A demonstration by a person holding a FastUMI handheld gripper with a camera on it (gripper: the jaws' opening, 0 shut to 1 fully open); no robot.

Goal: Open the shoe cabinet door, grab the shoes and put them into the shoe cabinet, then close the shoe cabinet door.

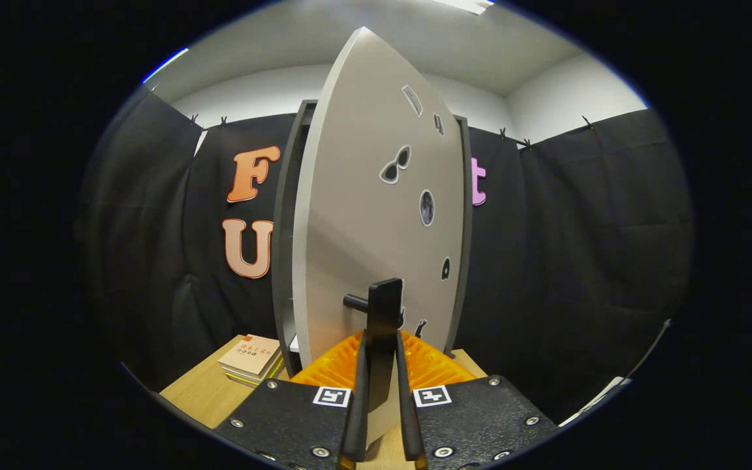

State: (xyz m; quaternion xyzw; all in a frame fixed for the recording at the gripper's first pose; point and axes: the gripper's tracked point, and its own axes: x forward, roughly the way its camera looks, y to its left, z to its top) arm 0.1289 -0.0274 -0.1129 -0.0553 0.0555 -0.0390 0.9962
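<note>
Here, lower centre of frame: my claw (381, 365) is clamped narrow on the black door handle (386, 307), swinging the grey shoe cabinet door (363, 215) on its hinge. Books (252, 359) sit lower left on table (200, 391); shoes unseen.

Most of the shoe cabinet (284, 215) is hidden behind its swung door (376, 215), whose handle (386, 307) is partly covered by the gripper (381, 365) fingers closed around it, while the books (252, 359) beside it stay too small to be read.
</note>
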